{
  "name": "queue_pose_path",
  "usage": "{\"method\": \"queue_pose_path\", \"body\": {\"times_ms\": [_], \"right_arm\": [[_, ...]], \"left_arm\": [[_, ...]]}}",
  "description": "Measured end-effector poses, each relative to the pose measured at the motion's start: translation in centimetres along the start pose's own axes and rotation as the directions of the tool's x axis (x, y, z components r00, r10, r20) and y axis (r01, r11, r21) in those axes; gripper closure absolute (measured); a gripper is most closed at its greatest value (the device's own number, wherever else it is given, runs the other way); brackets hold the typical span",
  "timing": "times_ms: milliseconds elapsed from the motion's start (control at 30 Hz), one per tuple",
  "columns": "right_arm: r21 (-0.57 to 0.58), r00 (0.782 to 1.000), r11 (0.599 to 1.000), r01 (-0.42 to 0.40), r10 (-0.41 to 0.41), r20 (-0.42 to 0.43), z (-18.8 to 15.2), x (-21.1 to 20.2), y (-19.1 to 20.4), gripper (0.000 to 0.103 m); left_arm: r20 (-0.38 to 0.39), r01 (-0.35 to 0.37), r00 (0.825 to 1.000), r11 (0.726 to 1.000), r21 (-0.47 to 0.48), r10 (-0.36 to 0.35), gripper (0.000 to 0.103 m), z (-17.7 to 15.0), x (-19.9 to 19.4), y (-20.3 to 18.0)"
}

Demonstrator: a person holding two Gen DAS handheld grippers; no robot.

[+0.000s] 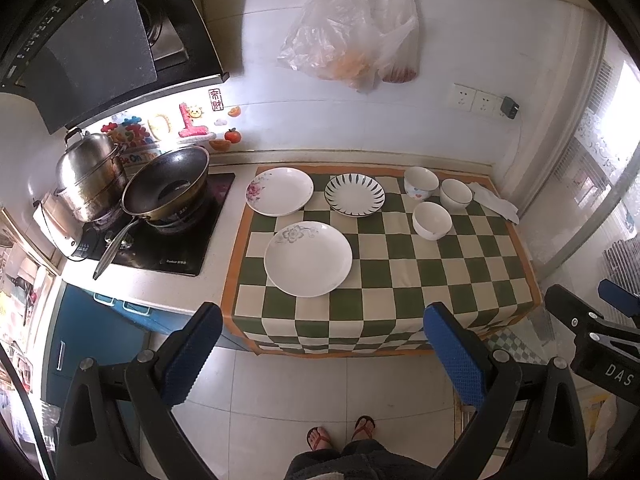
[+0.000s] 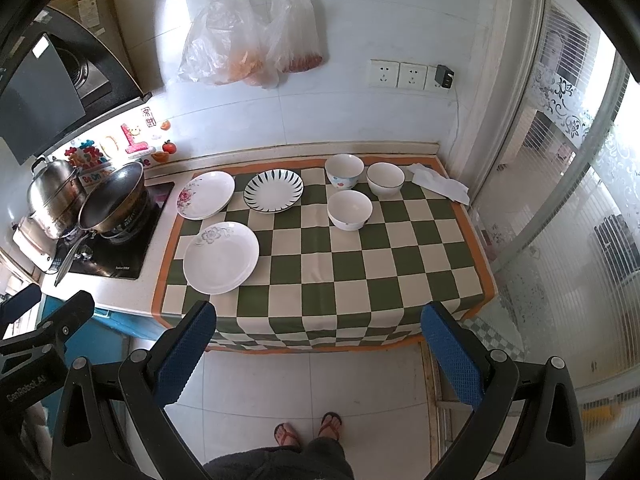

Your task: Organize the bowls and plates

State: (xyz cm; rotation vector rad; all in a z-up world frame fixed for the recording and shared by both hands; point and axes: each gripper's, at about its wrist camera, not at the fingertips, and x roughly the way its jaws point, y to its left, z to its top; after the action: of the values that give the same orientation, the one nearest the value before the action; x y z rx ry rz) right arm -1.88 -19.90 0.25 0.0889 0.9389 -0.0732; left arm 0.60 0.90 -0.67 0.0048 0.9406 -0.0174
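Three plates lie apart on a green checkered cloth [image 1: 400, 280]: a grey-flower plate [image 1: 308, 258] nearest, a pink-flower plate [image 1: 280, 191] at the back left, a striped plate [image 1: 354, 194] beside it. Three white bowls stand at the back right: one with coloured spots [image 1: 421, 182], a dark-rimmed one [image 1: 456, 193], a plain one [image 1: 432, 220]. All show in the right wrist view too, such as the grey-flower plate [image 2: 221, 257] and plain bowl [image 2: 349, 210]. My left gripper [image 1: 324, 344] and right gripper [image 2: 318, 342] are open and empty, held back from the counter above the floor.
A wok [image 1: 166, 186] and a steel steamer pot [image 1: 90, 176] sit on the stove at the left. A folded white cloth [image 1: 494, 201] lies at the back right corner. Plastic bags [image 1: 352, 36] hang on the wall. A glass door [image 2: 560, 200] stands at the right.
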Motion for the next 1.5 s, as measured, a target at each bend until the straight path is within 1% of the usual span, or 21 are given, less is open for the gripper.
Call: {"method": "queue_pose_path", "body": {"times_ms": [667, 833, 867, 900, 967, 1067, 1133, 1167, 1233, 1300, 1333, 1400, 1467, 1500], "right_arm": [[0.002, 1.0, 1.0, -0.014, 0.014, -0.009, -0.2, 0.2, 0.2, 0.0], [0.005, 1.0, 1.0, -0.021, 0.021, -0.013, -0.3, 0.4, 0.1, 0.0], [0.007, 1.0, 1.0, -0.023, 0.023, -0.014, -0.2, 0.7, 0.0, 0.0], [0.008, 1.0, 1.0, -0.026, 0.026, -0.014, 0.0, 1.0, -0.1, 0.0], [0.008, 1.0, 0.999, -0.031, 0.031, -0.002, 0.0, 1.7, -0.3, 0.0], [0.01, 0.998, 0.999, -0.053, 0.053, 0.028, 0.1, 3.6, -0.5, 0.0], [-0.006, 0.997, 0.997, -0.073, 0.073, 0.021, 0.0, 5.8, -0.2, 0.0], [-0.016, 0.997, 0.997, -0.075, 0.075, 0.015, 0.1, 7.3, 0.0, 0.0], [-0.034, 0.997, 0.996, -0.079, 0.08, 0.004, 0.2, 9.5, 0.3, 0.0], [-0.048, 0.997, 0.995, -0.083, 0.083, 0.003, 0.3, 12.6, 0.9, 0.0], [-0.051, 0.996, 0.995, -0.085, 0.085, -0.001, 0.3, 14.0, 1.1, 0.0], [-0.056, 0.996, 0.995, -0.082, 0.08, -0.032, 0.5, 17.5, 1.9, 0.0], [-0.053, 0.995, 0.994, -0.096, 0.093, -0.044, 0.5, 20.1, 2.5, 0.0], [-0.052, 0.993, 0.994, -0.101, 0.098, -0.065, 0.6, 21.9, 2.9, 0.0]], "left_arm": [[0.0, -0.009, 1.0, 1.0, 0.006, 0.009, 0.0, 0.8, 0.0, -1.0], [0.007, -0.008, 1.0, 1.0, 0.002, 0.008, 0.0, 0.8, 0.1, -1.0], [0.022, -0.008, 1.0, 1.0, -0.003, 0.008, 0.0, 0.8, 0.2, -1.2], [0.044, -0.022, 0.999, 1.0, -0.009, 0.023, 0.0, 0.9, 0.4, -1.3], [0.084, -0.076, 0.993, 0.997, -0.015, 0.077, 0.0, 1.0, 1.3, -1.3], [0.109, -0.143, 0.983, 0.989, -0.033, 0.146, 0.0, 0.6, 3.5, -1.0], [0.103, -0.175, 0.978, 0.983, -0.051, 0.18, 0.0, 0.3, 5.5, -0.6], [0.088, -0.199, 0.975, 0.978, -0.056, 0.203, 0.0, 0.2, 7.0, -0.5], [0.069, -0.209, 0.974, 0.976, -0.061, 0.213, 0.0, 0.0, 9.1, 0.0], [0.056, -0.233, 0.97, 0.971, -0.062, 0.236, 0.0, -0.1, 10.7, 0.3], [0.045, -0.232, 0.971, 0.971, -0.061, 0.235, 0.0, 0.0, 11.6, 0.4], [0.027, -0.248, 0.968, 0.967, -0.055, 0.249, 0.0, 0.2, 13.7, 0.8], [0.016, -0.248, 0.968, 0.968, -0.045, 0.249, 0.0, 0.7, 15.9, 1.3], [0.009, -0.252, 0.967, 0.967, -0.041, 0.253, 0.0, 0.8, 16.8, 1.5]]}}
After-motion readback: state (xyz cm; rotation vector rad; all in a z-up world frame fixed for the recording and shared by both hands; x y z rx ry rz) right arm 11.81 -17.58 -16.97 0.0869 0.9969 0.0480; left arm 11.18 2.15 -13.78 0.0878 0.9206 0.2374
